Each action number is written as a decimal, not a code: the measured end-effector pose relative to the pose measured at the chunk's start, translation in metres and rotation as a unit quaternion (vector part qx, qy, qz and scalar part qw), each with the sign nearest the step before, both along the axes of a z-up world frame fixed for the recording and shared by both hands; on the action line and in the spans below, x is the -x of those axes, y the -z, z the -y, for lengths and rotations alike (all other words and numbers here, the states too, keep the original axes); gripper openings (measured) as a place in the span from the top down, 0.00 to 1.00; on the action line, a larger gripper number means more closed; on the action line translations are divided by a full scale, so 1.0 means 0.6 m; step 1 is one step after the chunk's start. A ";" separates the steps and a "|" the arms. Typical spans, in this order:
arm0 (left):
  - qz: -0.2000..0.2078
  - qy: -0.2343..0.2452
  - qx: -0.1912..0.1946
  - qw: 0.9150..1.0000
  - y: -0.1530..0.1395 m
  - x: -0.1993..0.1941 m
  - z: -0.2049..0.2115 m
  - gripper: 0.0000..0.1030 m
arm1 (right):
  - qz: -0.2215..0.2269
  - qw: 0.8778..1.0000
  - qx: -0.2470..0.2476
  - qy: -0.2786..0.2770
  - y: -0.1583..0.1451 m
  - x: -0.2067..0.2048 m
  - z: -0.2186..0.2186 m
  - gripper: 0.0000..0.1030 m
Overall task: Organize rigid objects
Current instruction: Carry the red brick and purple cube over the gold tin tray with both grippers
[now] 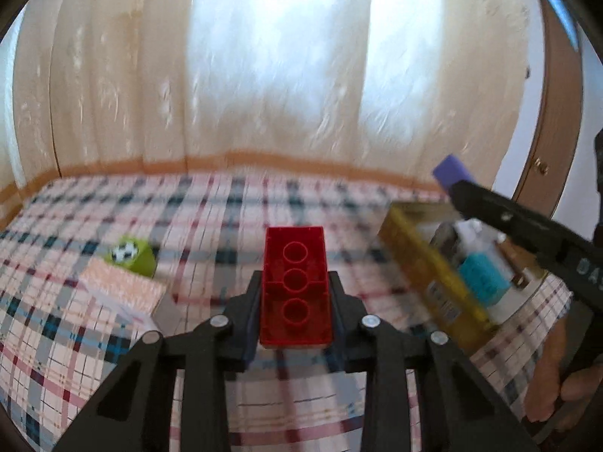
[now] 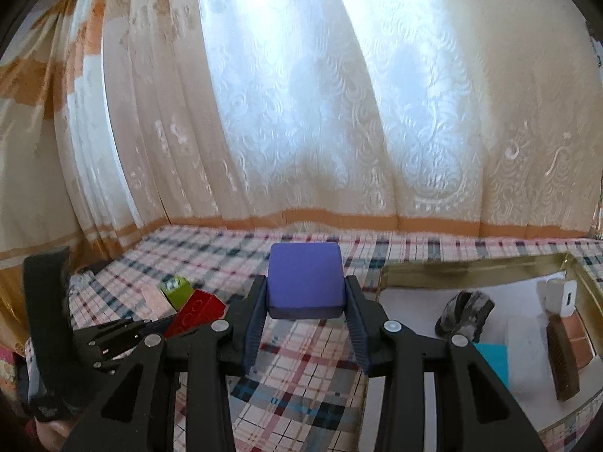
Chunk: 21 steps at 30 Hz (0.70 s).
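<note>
My left gripper (image 1: 296,282) clamps the red brick (image 1: 295,286) above the plaid cloth (image 1: 211,218), while my right gripper (image 2: 305,293) grips the purple block (image 2: 304,280) beside the gold box (image 2: 471,263).

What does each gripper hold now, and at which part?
The left gripper holds the red building brick by its two long sides. The right gripper holds the purple block by its left and right sides.

Backlit lace curtains (image 2: 320,113), plaid tablecloth (image 2: 301,376)
</note>
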<state>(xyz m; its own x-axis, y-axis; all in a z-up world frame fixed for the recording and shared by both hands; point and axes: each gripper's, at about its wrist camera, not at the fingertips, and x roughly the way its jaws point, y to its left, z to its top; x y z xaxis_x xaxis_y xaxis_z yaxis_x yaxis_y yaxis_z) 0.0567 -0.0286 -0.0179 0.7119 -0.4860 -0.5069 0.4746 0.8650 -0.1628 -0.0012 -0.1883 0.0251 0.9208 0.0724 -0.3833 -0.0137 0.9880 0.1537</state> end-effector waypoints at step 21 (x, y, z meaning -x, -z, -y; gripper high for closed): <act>0.099 0.017 0.070 0.993 -0.062 0.087 0.084 0.71 | 0.071 0.995 0.034 0.056 -0.032 0.071 0.097 0.59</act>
